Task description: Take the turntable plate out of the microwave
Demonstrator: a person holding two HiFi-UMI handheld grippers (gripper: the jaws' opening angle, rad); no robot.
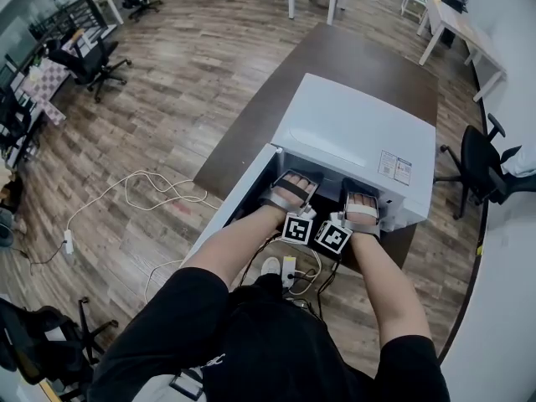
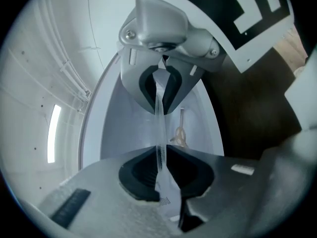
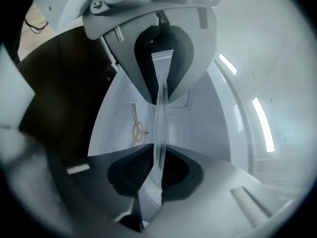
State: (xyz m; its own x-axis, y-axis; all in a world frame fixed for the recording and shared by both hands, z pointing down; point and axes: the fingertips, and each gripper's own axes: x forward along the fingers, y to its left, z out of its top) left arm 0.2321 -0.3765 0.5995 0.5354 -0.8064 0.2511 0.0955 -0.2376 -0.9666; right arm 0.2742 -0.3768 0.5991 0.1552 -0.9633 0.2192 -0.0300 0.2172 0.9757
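Observation:
The turntable plate (image 2: pixel 162 185) is clear glass and shows edge-on in both gripper views. My left gripper (image 2: pixel 159 132) is shut on its rim, the dark pads pressing from above and below. My right gripper (image 3: pixel 159 125) is shut on the same plate (image 3: pixel 157 155) the same way. Both reach into the white microwave (image 1: pixel 356 136), whose cavity hides the jaws in the head view; only the marker cubes (image 1: pixel 297 228) and strapped hands show at the opening. On the cavity floor, below and beyond the plate, lies the roller ring (image 2: pixel 181 134).
The microwave stands on a dark brown table (image 1: pixel 335 57), its door (image 1: pixel 226 212) swung open to the left. White cavity walls (image 2: pixel 44 108) enclose both grippers closely. Cables (image 1: pixel 142 191) trail over the wooden floor, and office chairs (image 1: pixel 473 170) stand at both sides.

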